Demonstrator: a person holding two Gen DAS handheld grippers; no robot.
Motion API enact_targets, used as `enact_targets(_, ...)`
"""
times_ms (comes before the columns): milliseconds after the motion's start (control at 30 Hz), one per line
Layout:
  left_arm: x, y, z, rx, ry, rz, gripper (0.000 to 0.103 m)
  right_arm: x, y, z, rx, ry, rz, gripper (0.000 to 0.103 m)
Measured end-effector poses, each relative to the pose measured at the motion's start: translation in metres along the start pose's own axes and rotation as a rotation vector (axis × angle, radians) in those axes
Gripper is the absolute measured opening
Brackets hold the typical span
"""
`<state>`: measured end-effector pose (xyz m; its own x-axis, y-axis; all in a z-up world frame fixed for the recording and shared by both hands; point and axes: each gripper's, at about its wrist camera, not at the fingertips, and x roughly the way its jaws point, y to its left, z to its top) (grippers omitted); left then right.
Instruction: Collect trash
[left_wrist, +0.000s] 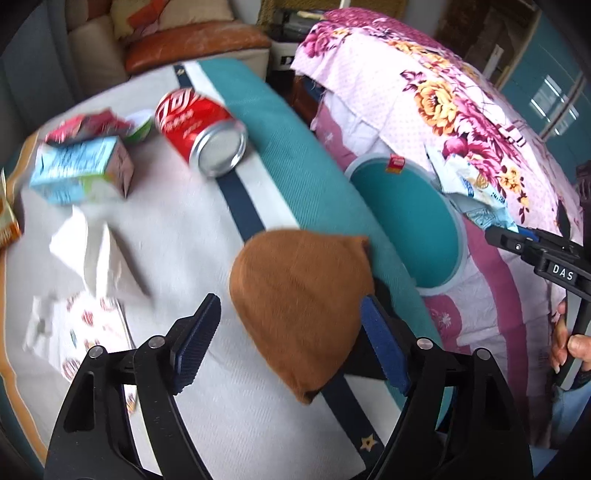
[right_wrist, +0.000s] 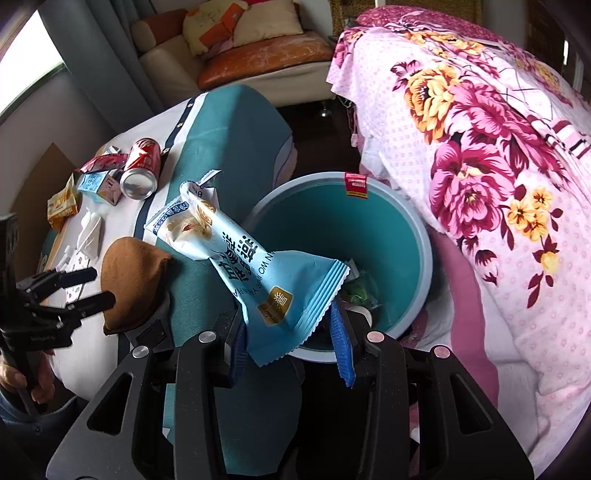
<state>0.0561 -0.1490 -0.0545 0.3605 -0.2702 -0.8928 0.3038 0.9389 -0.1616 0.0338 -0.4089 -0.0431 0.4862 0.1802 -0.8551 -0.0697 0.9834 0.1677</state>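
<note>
Two grippers are at work beside the teal bin (right_wrist: 413, 236), which serves here as the landmark. The right gripper (right_wrist: 291, 332) has its jaws spread, and a pale blue snack wrapper (right_wrist: 255, 266) lies between them with its crimped end low beside the blue pads; whether the pads actually press on it cannot be told, so it may be at the point of release. The wrapper's lower end hangs at the near rim of the bin, which suggests it was brought there so as to fall among the scraps already visible at the bottom. The left gripper (left_wrist: 291, 339) hovers over the table left of the bin, its fingers wide apart on either side of a brown cloth pouch (left_wrist: 299, 306), apparently lined up to take it, though neither pad is seen touching it. Farther from the bin, on the white and teal tablecloth (left_wrist: 207, 236), the remaining litter is clustered: a red soda can (left_wrist: 199, 129) on its side, a light blue carton (left_wrist: 81, 173), crumpled white tissue (left_wrist: 92, 251) and a printed paper napkin (left_wrist: 96, 332). A floral quilt (right_wrist: 480, 166) rises behind the bin and overhangs its far rim, leaving the near side open for dropping.
</note>
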Motion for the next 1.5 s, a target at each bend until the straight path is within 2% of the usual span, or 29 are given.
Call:
enact_targets(233, 0.022, -0.019, -0.020, 0.005, 0.054, 0.007, 0.085, 0.001, 0.000, 0.000, -0.009, 0.000, 0.017, 0.037)
enact_targets(367, 0.036, -0.031, -0.018, 0.030, 0.044, 0.068, 0.095, 0.000, -0.004, -0.002, 0.003, -0.003, 0.023, 0.037)
enact_targets(400, 0.037, -0.032, -0.017, 0.035, 0.027, 0.073, 0.093, 0.001, -0.005, -0.003, 0.006, -0.002, 0.023, 0.037)
enact_targets(433, 0.037, -0.031, -0.016, 0.032, 0.011, 0.078, 0.087, 0.002, -0.006, -0.004, 0.008, 0.000, 0.024, 0.037)
enact_targets(467, 0.033, -0.028, -0.015, 0.023, -0.007, 0.086, 0.075, 0.002, -0.006, -0.005, 0.008, 0.002, 0.025, 0.037)
enact_targets(500, 0.030, -0.022, -0.012, 0.006, -0.006, 0.061, 0.070, 0.003, -0.005, -0.005, 0.007, 0.003, 0.026, 0.037)
enact_targets(533, 0.027, -0.019, -0.010, -0.002, -0.010, 0.051, 0.068, 0.004, -0.005, -0.005, 0.007, 0.005, 0.028, 0.037)
enact_targets(600, 0.019, -0.016, -0.007, 0.011, -0.042, 0.097, 0.065, 0.005, -0.005, -0.005, 0.007, 0.005, 0.031, 0.037)
enact_targets(733, 0.009, -0.009, -0.004, -0.002, -0.059, 0.099, 0.063, 0.004, 0.000, -0.003, 0.003, -0.001, 0.034, 0.037)
enact_targets(900, -0.012, -0.009, 0.005, 0.007, -0.122, 0.102, 0.063, -0.001, 0.002, 0.002, -0.003, -0.013, 0.026, 0.037)
enact_targets(1133, -0.022, -0.028, 0.029, 0.056, -0.171, 0.060, 0.063, -0.023, -0.013, 0.015, 0.020, -0.066, -0.017, 0.037)
enact_targets(1500, 0.010, -0.091, 0.068, 0.168, -0.161, -0.051, 0.063, -0.041, -0.058, 0.026, 0.082, -0.090, -0.123, 0.037)
